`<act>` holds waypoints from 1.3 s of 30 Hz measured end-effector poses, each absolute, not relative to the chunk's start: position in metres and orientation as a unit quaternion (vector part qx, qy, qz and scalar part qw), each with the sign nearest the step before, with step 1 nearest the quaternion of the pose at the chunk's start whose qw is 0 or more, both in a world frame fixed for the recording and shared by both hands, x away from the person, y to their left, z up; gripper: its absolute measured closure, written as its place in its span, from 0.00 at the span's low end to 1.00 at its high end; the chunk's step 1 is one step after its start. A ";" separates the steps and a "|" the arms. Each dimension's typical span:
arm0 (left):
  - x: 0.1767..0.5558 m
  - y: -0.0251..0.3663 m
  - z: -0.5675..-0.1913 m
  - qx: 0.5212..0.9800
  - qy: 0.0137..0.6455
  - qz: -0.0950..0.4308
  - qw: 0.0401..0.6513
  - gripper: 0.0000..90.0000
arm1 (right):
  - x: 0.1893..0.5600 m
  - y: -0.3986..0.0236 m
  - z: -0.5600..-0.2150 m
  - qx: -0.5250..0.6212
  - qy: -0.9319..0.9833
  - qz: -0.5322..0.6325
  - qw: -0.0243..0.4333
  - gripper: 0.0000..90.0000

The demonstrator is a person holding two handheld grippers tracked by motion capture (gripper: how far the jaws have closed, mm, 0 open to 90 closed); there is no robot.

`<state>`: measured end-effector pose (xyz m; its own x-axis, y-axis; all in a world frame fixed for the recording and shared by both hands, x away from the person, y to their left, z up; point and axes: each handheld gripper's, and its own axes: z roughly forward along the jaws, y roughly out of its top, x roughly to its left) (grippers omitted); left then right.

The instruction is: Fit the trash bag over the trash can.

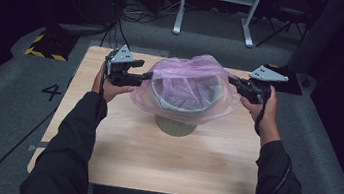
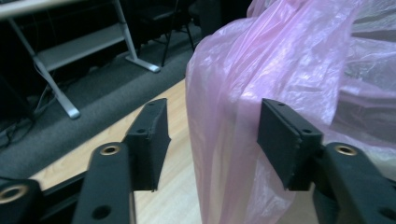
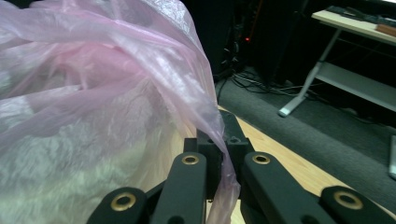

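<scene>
A pink plastic bag [image 1: 188, 81] is lying draped over a pale green bin [image 1: 176, 123] in the middle of a wooden table [image 1: 151, 160], directly between the two tongs; the film is ballooning above the bin's rim and hanging down around its upper wall, with the bin's base showing beneath the hem.

The right gripper [image 1: 236, 82] is sitting at the bag's right edge, held level and pointing inward; in the right gripper view its jaws are standing clenched together on a gathered fold of the bag [image 3: 116, 107], the film running down between the pads and trailing out below them; the rest of the bag is swelling up and away to the left of those jaws.

The left gripper [image 1: 145, 77] is sitting at the bag's opposite edge, also level and pointing inward; in the left gripper view its jaws are standing apart, released, with a hanging sheet of the bag [image 2: 280, 74] passing through the gap between them; the film is lying close against the right-hand pad, while the left-hand pad is standing clear of it with bare table behind; neither pad is pressing the film.

The person's hands are wrapping the gripper bodies, dark sleeves reaching in from the near edge of the table.
</scene>
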<state>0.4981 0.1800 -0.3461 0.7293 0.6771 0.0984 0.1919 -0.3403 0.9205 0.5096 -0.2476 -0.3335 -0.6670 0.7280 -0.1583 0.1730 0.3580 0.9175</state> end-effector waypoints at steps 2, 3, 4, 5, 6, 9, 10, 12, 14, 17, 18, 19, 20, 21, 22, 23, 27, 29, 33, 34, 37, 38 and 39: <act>0.500 0.178 -0.345 0.783 0.270 0.241 0.506 0.60 | 0.511 -0.246 -0.333 0.290 0.774 0.486 0.286 1.00; 0.500 0.178 -0.345 0.785 0.267 0.243 0.504 0.64 | 0.512 -0.245 -0.333 0.292 0.774 0.484 0.287 1.00; 0.500 0.178 -0.345 0.786 0.263 0.246 0.503 0.70 | 0.512 -0.244 -0.333 0.295 0.773 0.482 0.288 1.00; 0.501 0.178 -0.345 0.785 0.260 0.246 0.505 0.79 | 0.513 -0.243 -0.333 0.295 0.772 0.483 0.288 1.00; 0.501 0.179 -0.345 0.785 0.258 0.246 0.506 0.84 | 0.513 -0.243 -0.333 0.294 0.772 0.485 0.287 1.00; 0.502 0.179 -0.345 0.785 0.252 0.249 0.508 1.00 | 0.513 -0.239 -0.331 0.292 0.773 0.485 0.288 1.00; 0.503 0.179 -0.345 0.783 0.255 0.250 0.509 1.00 | 0.513 -0.239 -0.331 0.291 0.773 0.484 0.290 1.00; 0.501 0.181 -0.343 0.779 0.245 0.243 0.524 1.00 | 0.514 -0.237 -0.329 0.289 0.774 0.483 0.290 1.00; 0.496 0.181 -0.339 0.774 0.238 0.241 0.536 0.88 | 0.513 -0.235 -0.328 0.290 0.775 0.481 0.289 1.00; 0.488 0.177 -0.332 0.774 0.223 0.237 0.544 0.59 | 0.513 -0.234 -0.328 0.289 0.776 0.480 0.289 1.00; 0.485 0.173 -0.329 0.780 0.209 0.227 0.544 0.54 | 0.513 -0.234 -0.327 0.291 0.776 0.478 0.290 1.00; 0.483 0.170 -0.328 0.784 0.205 0.228 0.540 0.47 | 0.513 -0.235 -0.327 0.293 0.775 0.478 0.291 0.99; 0.481 0.166 -0.327 0.789 0.201 0.233 0.532 0.43 | 0.513 -0.235 -0.327 0.294 0.774 0.479 0.291 0.99; 0.480 0.162 -0.327 0.793 0.197 0.232 0.527 0.39 | 0.513 -0.236 -0.326 0.295 0.773 0.480 0.291 0.99; 0.480 0.158 -0.326 0.798 0.194 0.233 0.520 0.38 | 0.513 -0.236 -0.326 0.296 0.773 0.480 0.292 0.99; 0.481 0.156 -0.326 0.802 0.192 0.236 0.515 0.37 | 0.513 -0.236 -0.326 0.295 0.772 0.481 0.291 0.98; 0.490 0.148 -0.328 0.811 0.209 0.266 0.478 0.66 | 0.513 -0.236 -0.324 0.294 0.774 0.480 0.290 0.98; 0.496 0.148 -0.328 0.815 0.211 0.273 0.466 0.81 | 0.514 -0.236 -0.324 0.293 0.775 0.480 0.289 0.98; 0.506 0.151 -0.325 0.814 0.215 0.273 0.466 1.00 | 0.520 -0.238 -0.326 0.302 0.780 0.471 0.282 0.98; 0.510 0.152 -0.325 0.813 0.218 0.274 0.465 1.00 | 0.522 -0.238 -0.327 0.307 0.779 0.469 0.280 0.98; 0.520 0.155 -0.323 0.811 0.230 0.272 0.465 1.00 | 0.528 -0.237 -0.330 0.316 0.783 0.461 0.273 0.98; 0.521 0.155 -0.323 0.810 0.233 0.275 0.464 1.00 | 0.530 -0.235 -0.331 0.318 0.786 0.454 0.274 0.98; 0.524 0.154 -0.323 0.810 0.233 0.286 0.457 1.00 | 0.531 -0.234 -0.332 0.317 0.789 0.449 0.276 0.98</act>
<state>0.5237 0.1545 -0.3229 0.7278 0.6384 0.2505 0.1159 -0.4745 0.8726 0.5314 -0.2340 -0.3321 -0.6465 0.7480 -0.1504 0.2530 0.3961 0.8826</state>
